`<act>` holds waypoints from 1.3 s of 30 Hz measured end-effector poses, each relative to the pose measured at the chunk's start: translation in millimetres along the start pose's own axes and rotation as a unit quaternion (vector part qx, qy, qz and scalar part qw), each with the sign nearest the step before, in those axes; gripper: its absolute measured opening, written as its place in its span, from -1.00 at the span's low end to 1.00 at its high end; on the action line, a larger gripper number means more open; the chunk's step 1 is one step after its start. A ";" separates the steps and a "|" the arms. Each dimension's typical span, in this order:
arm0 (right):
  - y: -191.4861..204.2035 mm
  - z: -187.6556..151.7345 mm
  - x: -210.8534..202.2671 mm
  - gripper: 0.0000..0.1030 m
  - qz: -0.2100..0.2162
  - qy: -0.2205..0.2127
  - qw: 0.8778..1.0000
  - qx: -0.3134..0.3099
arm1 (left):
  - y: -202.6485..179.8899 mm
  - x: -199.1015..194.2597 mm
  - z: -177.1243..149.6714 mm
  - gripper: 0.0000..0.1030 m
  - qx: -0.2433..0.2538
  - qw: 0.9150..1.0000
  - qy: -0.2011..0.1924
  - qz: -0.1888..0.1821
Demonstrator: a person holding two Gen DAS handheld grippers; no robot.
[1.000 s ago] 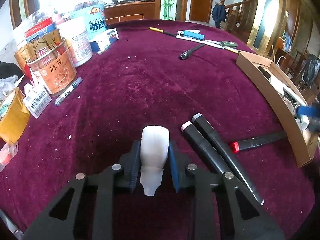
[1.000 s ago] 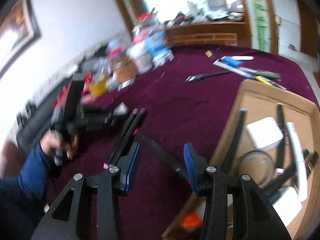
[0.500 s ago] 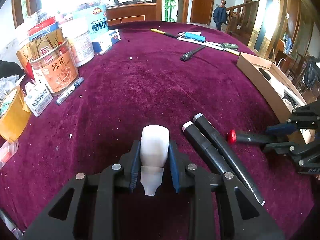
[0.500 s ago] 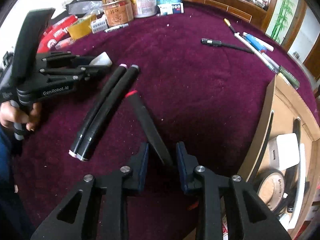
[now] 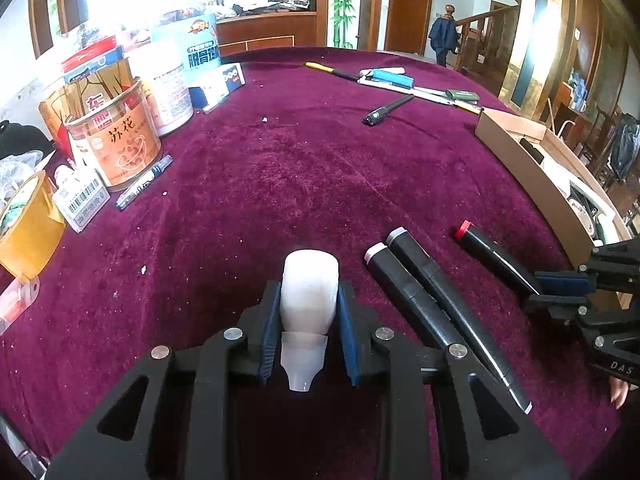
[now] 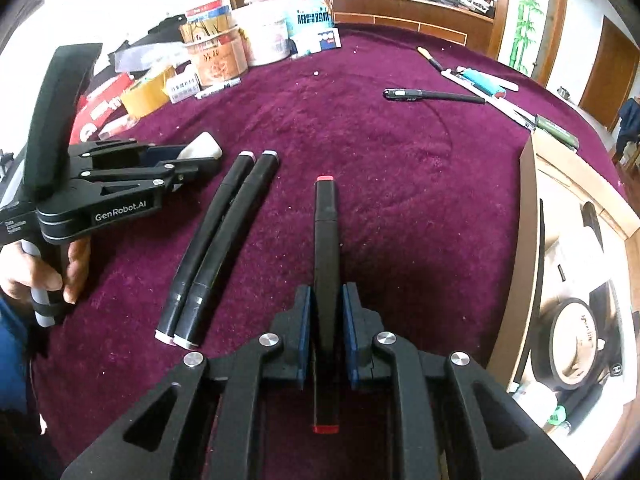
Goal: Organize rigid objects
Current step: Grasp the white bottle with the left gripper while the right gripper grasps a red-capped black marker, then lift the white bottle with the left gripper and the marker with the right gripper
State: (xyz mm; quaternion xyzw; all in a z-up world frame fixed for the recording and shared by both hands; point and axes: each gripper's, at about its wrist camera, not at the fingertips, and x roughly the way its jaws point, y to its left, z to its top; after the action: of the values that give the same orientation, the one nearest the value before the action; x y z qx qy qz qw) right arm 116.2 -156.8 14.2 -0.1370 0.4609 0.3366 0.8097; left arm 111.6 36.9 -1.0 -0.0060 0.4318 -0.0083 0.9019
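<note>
My left gripper (image 5: 309,304) is shut on a white eraser-like block (image 5: 309,292), held low over the purple cloth; in the right wrist view that gripper (image 6: 200,156) sits at the left with the white block (image 6: 202,148) at its tip. My right gripper (image 6: 326,312) is shut on a black marker with red ends (image 6: 326,240), which lies along the fingers. In the left wrist view this red-capped marker (image 5: 492,256) is at the right, clamped by the right gripper (image 5: 560,284). Two black markers (image 6: 216,240) lie side by side between the grippers.
A cardboard box (image 6: 532,216) with tape rolls and pens stands at the right edge. Cans, boxes and a tape roll (image 5: 28,220) crowd the far left. A black pen (image 5: 386,110) and several pens (image 5: 404,82) lie at the far side of the table.
My right gripper swung down from the box to the red-capped marker and shut on it, and the marker now lines up with the fingers. The left gripper kept still with its block.
</note>
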 end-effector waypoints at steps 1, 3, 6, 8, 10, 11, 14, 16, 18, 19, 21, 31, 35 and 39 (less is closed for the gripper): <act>0.6 1.3 1.3 -0.73 0.000 0.002 1.000 0.001 | -0.3 -0.1 -0.3 -0.52 -0.001 1.000 -0.001 0.000; 0.4 1.8 1.2 -0.73 0.001 0.002 1.000 0.004 | -0.3 -0.2 -0.7 -0.52 -0.001 1.000 -0.002 0.001; 0.3 -0.1 0.2 -0.74 0.000 -0.005 1.000 0.008 | -0.6 -0.1 -0.8 -0.51 -0.003 1.000 -0.003 0.001; 5.8 -2.9 -0.9 -0.76 -0.015 -0.014 1.000 -0.007 | -0.8 0.1 -0.7 -0.51 -0.005 1.000 -0.003 0.001; 5.8 -3.9 -1.3 -0.76 -0.016 -0.019 1.000 -0.002 | -2.0 0.0 -0.6 -0.51 0.001 1.000 -0.003 0.008; 5.0 -3.9 -1.8 -0.76 -0.014 -0.020 1.000 0.001 | -3.3 -0.2 -0.6 -0.52 0.005 1.000 -0.003 0.012; 0.3 -3.3 -7.5 -0.76 0.006 -0.037 0.999 0.019 | -6.5 -2.2 -1.0 -0.53 0.014 0.999 -0.009 0.027; -1.7 -2.1 -14.1 -0.76 0.003 -0.055 0.998 0.026 | -7.2 -8.1 -1.2 -0.53 0.015 0.999 -0.025 0.034; -5.1 -0.7 -19.2 -0.76 0.012 -0.068 0.997 0.038 | -7.3 -14.8 -0.3 -0.54 0.014 0.998 -0.042 0.033; -5.8 -0.4 -20.2 -0.76 0.014 -0.071 0.997 0.040 | -7.6 -19.4 0.8 -0.54 0.012 0.998 -0.055 0.037; -6.4 -0.1 -21.3 -0.76 0.017 -0.075 0.996 0.044 | -8.0 -24.8 2.3 -0.54 0.011 0.997 -0.070 0.038; -7.2 -0.1 -26.1 -0.76 0.019 -0.085 0.995 0.048 | -12.1 -44.7 5.6 -0.54 0.014 0.985 -0.135 0.105; -6.9 0.3 -28.4 -0.76 0.012 -0.093 0.995 0.047 | -10.5 -47.8 5.6 -0.53 0.013 0.978 -0.147 0.148; -5.3 0.7 -27.9 -0.76 0.010 -0.096 0.994 0.046 | -8.2 -48.2 6.2 -0.53 0.011 0.974 -0.152 0.170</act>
State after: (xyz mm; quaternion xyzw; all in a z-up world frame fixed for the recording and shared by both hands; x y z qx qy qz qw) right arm 110.5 -172.1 37.5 -0.0622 0.3977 0.3351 0.8518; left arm 86.1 29.7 40.5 0.0760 0.2842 0.1418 0.9452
